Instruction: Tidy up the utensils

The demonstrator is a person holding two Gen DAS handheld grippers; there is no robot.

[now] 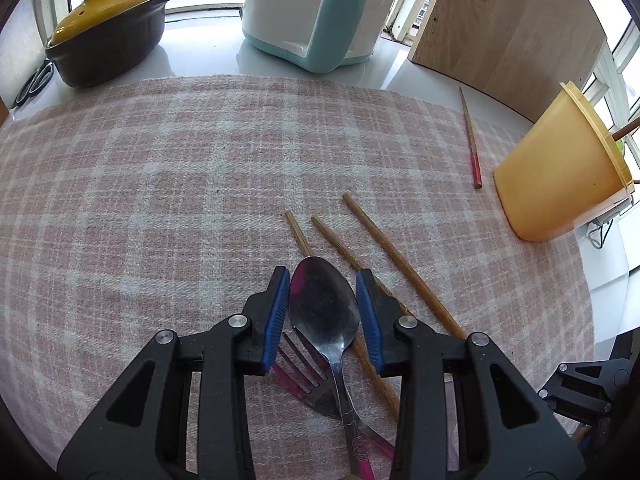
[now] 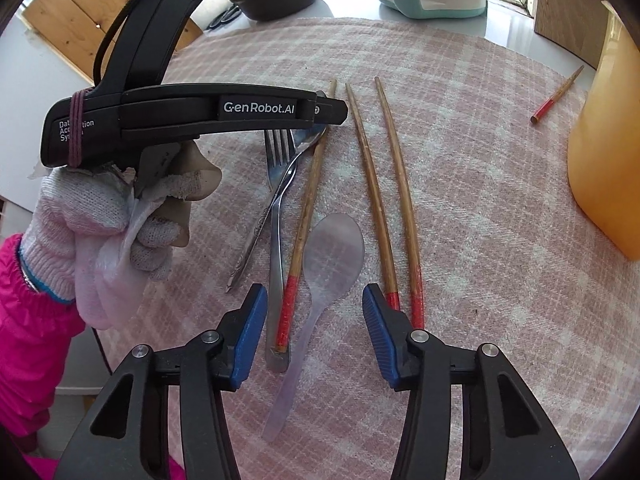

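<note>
A metal spoon lies on the pink plaid cloth, crossing a metal fork. My left gripper has its blue pads against both sides of the spoon's bowl, shut on it. In the right wrist view the same gripper reaches in from the left in a gloved hand. My right gripper stands open over a translucent plastic spoon, its pads clear of it. Three wooden chopsticks with red ends lie beside the spoons. A fourth chopstick lies near the yellow container.
A black pot with a yellow lid, scissors, a white and teal appliance and a wooden board stand behind the cloth. The yellow container stands at the cloth's right edge.
</note>
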